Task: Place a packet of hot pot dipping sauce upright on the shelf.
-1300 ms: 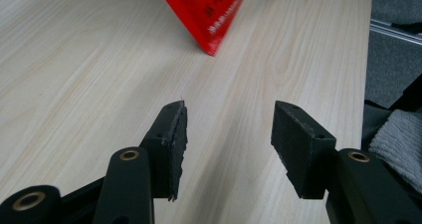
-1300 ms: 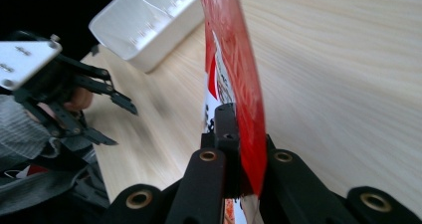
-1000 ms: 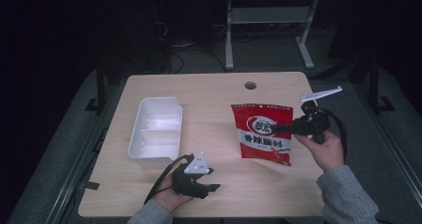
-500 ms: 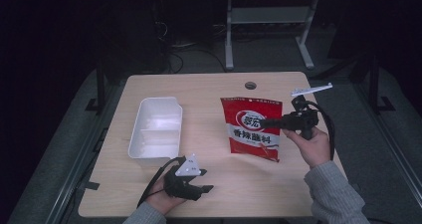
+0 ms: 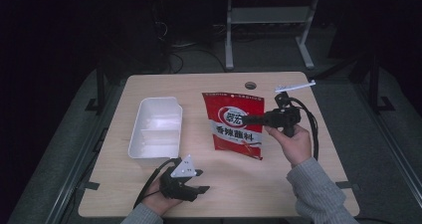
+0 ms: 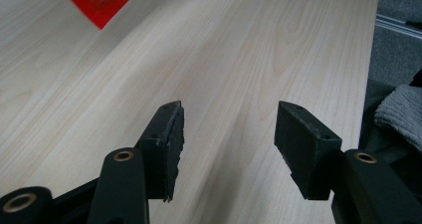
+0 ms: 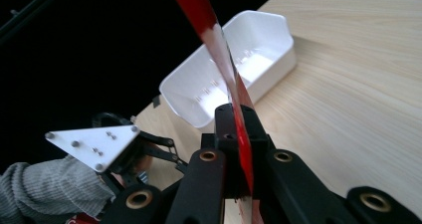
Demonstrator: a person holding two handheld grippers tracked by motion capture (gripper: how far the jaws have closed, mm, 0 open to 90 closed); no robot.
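- Hidden or unclear: in the right gripper view the red pouch (image 7: 234, 92) shows edge-on as a thin strip, cut off at the top, its face unreadable. In the left gripper view one red corner (image 6: 102, 0) of it enters at the upper left, the rest cut off. The small print on its face is too fine to make out from the high view.
- Left gripper (image 5: 191, 181): nearest, at the front edge of the table (image 5: 298, 194), lying low in the person's left hand. Its jaws stand spread over bare wood, nothing between them.
- Right gripper (image 5: 248, 120): held in the person's right hand right of mid-table, pointing left. Its jaws are pressed together, pinching the pouch at its right edge.
- Pouch position: mid-table, raised off the surface and hanging from that pinch, face toward the high camera, well apart from the left gripper.
- Pouch appearance: flat red packet, roughly rectangular, with a pale band along its top, a white round emblem and large white characters below it.
- Farther left: a white tray (image 5: 155, 129) with two compartments sits on the table, apart from the pouch.
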